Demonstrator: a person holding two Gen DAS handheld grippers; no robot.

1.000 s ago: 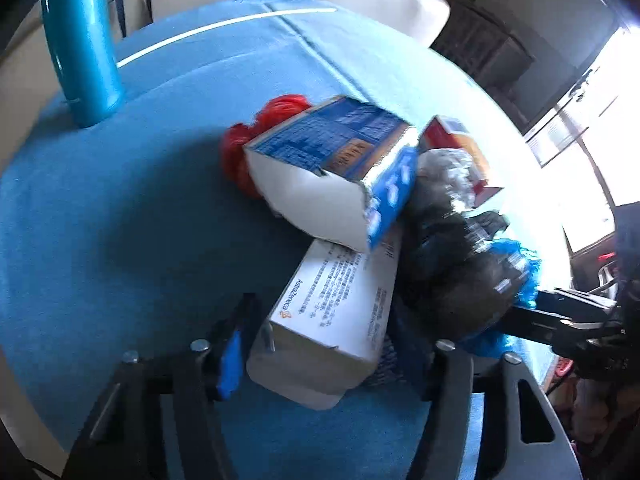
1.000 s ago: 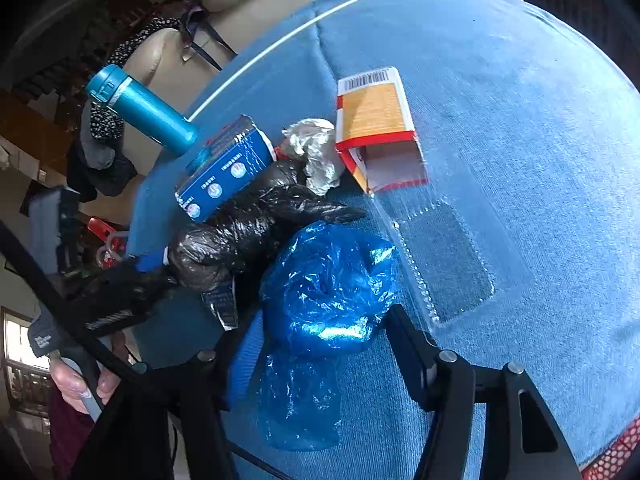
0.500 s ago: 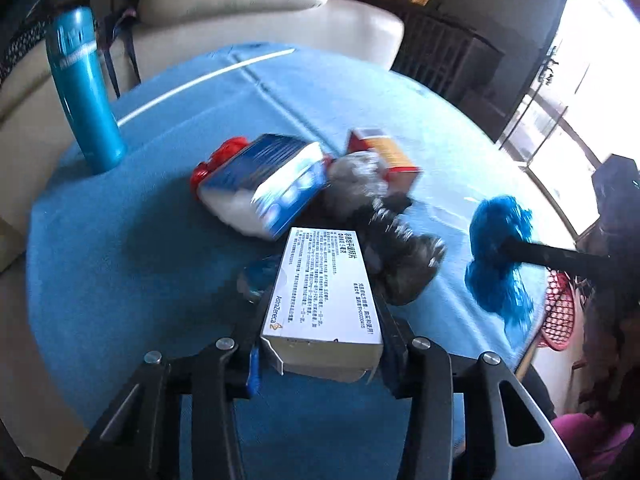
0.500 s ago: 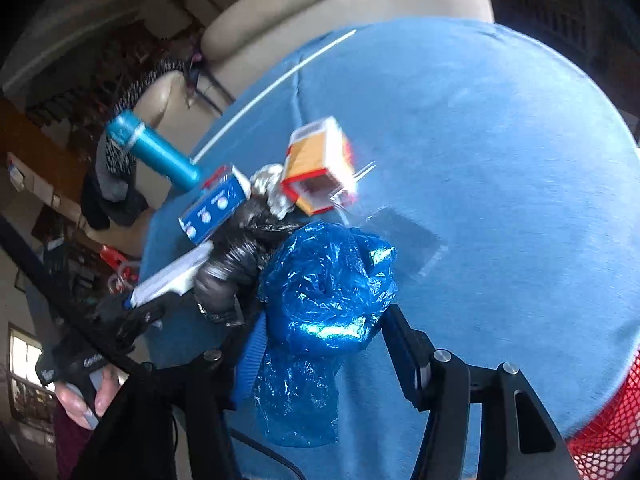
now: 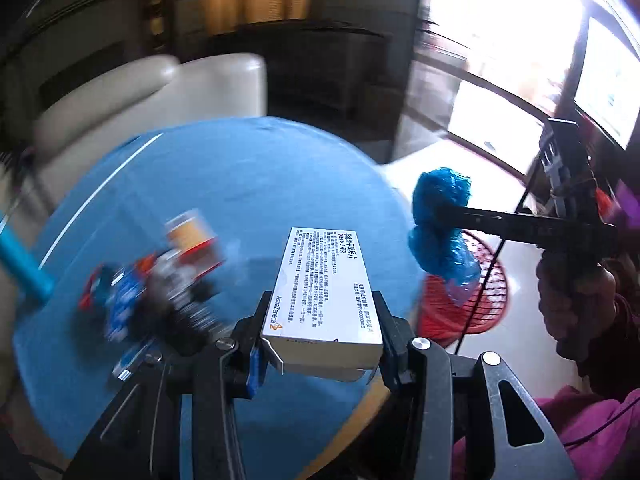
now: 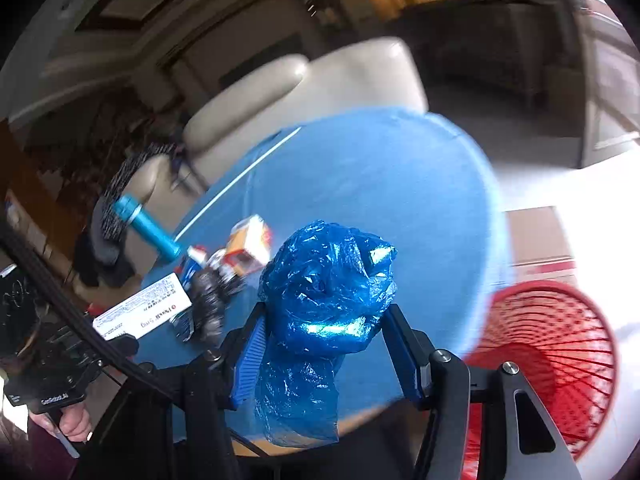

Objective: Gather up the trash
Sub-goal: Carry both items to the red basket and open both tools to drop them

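I had both tools loaded: the left gripper (image 5: 320,344) was clamped on the white medicine box (image 5: 326,292), its pads on the 2 long sides, so the box's long axis ran straight out along the fingers, and the right gripper (image 6: 324,344) was squeezing the crumpled blue plastic bag (image 6: 326,300), whose loose tail hung below the jaws. The red mesh basket (image 6: 560,344) sat on the floor past the table's near right edge, lower than both loads. In the left view it lay to the right of the box, partly behind the bag, so I judged the right hand nearer it. The rest of the trash pile (image 5: 160,280) lay on the blue table (image 5: 248,184), left of the box. Open floor around the basket looked clear; the table rim was the 1 edge to clear.
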